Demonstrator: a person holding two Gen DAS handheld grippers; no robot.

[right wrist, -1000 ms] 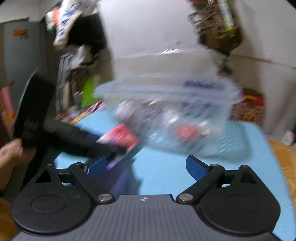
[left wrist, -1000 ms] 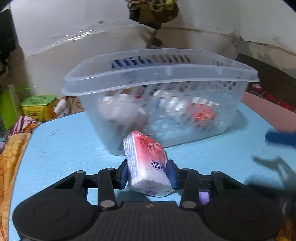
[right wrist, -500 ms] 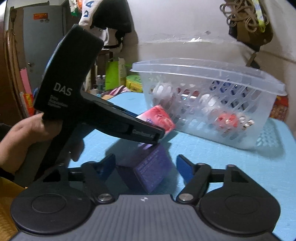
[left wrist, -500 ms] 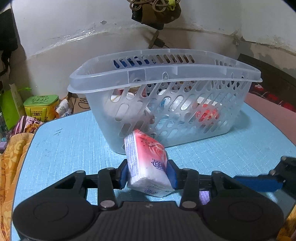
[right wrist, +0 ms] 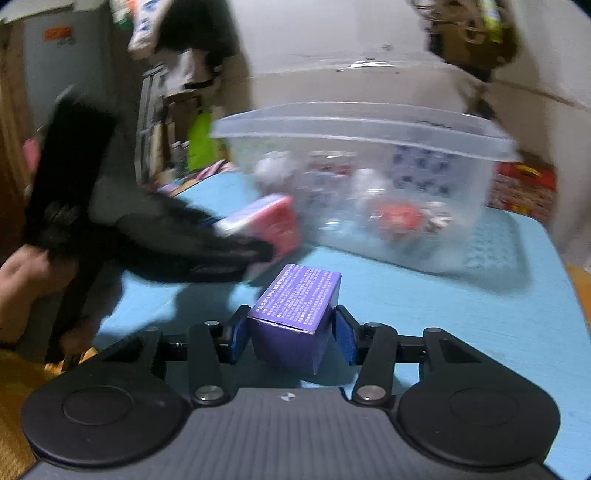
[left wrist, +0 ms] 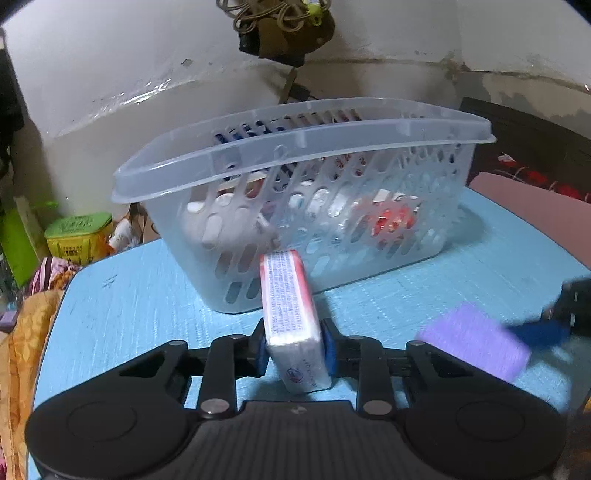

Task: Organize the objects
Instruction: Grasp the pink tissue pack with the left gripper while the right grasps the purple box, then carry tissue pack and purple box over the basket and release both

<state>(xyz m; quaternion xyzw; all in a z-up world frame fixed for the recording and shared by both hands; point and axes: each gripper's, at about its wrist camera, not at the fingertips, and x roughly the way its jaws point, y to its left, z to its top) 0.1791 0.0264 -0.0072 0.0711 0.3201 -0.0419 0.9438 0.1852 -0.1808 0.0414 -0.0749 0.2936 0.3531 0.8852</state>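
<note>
My left gripper [left wrist: 293,352] is shut on a red and white tissue pack [left wrist: 290,314], held above the blue table just in front of the clear slotted basket [left wrist: 306,155]. My right gripper [right wrist: 291,338] is shut on a purple box [right wrist: 295,306], lifted off the table. The purple box also shows blurred at the right of the left wrist view [left wrist: 476,339]. The basket [right wrist: 369,125] holds several small items. The left gripper with the tissue pack [right wrist: 266,221] shows blurred at the left of the right wrist view.
The blue table [left wrist: 140,306] carries the basket near its far edge. A green and yellow tin [left wrist: 77,236] and clutter sit beyond the table's left corner. Orange cloth [left wrist: 14,354] lies at the left. A dark bag [left wrist: 280,29] hangs on the wall behind.
My right gripper has closed on the purple box and lifted it. My left gripper has turned the tissue pack on edge and moved a little toward the basket.
</note>
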